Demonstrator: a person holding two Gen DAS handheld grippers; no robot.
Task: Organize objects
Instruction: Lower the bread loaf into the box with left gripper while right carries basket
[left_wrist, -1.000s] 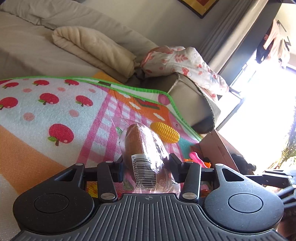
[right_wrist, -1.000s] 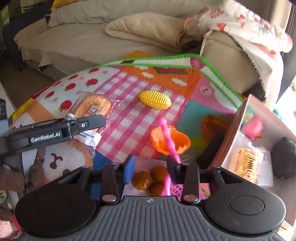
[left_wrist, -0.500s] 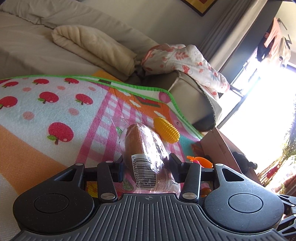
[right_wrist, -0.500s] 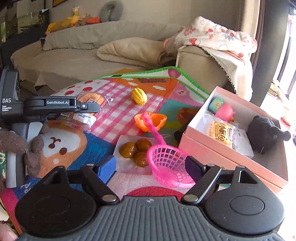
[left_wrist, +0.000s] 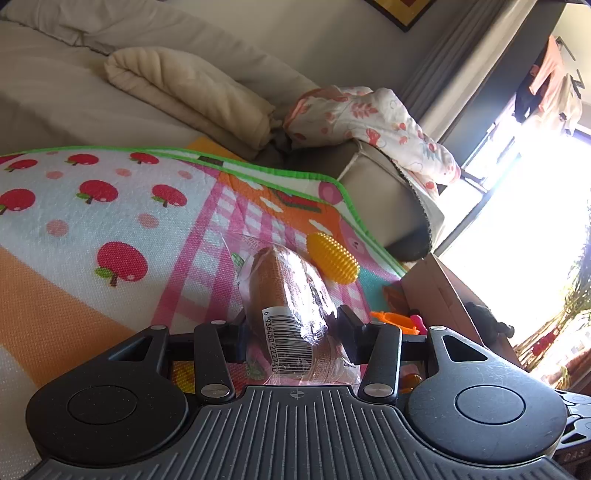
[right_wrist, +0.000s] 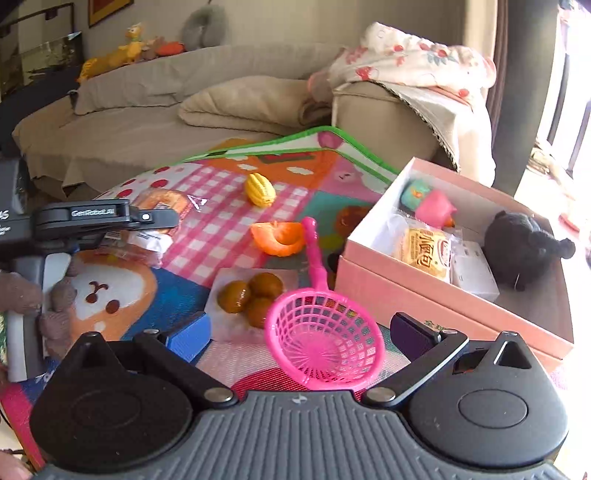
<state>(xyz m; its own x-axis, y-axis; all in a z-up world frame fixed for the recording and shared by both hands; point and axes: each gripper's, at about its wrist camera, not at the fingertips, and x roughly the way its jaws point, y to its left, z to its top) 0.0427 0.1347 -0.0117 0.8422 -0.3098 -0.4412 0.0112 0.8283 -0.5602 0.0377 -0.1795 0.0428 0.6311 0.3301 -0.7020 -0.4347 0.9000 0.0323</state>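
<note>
My left gripper (left_wrist: 291, 325) is shut on a wrapped bread roll (left_wrist: 284, 295) with a barcode label, low over the play mat (left_wrist: 110, 221). In the right wrist view the left gripper (right_wrist: 110, 218) is at the left with the bread (right_wrist: 162, 199) under it. My right gripper (right_wrist: 299, 332) is open and empty, above a pink toy strainer (right_wrist: 325, 343) lying on the mat. A pink box (right_wrist: 424, 295) at the right holds a snack packet (right_wrist: 424, 251), a black plush (right_wrist: 524, 247) and small toys.
On the mat lie a yellow toy corn (right_wrist: 260, 188), an orange toy slice (right_wrist: 279, 238) and a packet of brown balls (right_wrist: 251, 295). A beige sofa (right_wrist: 166, 110) with folded blankets stands behind. The corn also shows in the left wrist view (left_wrist: 332, 258).
My right gripper has opened, let go of the pink strainer and pulled back and up. The left gripper keeps its hold on the bread and has barely moved.
</note>
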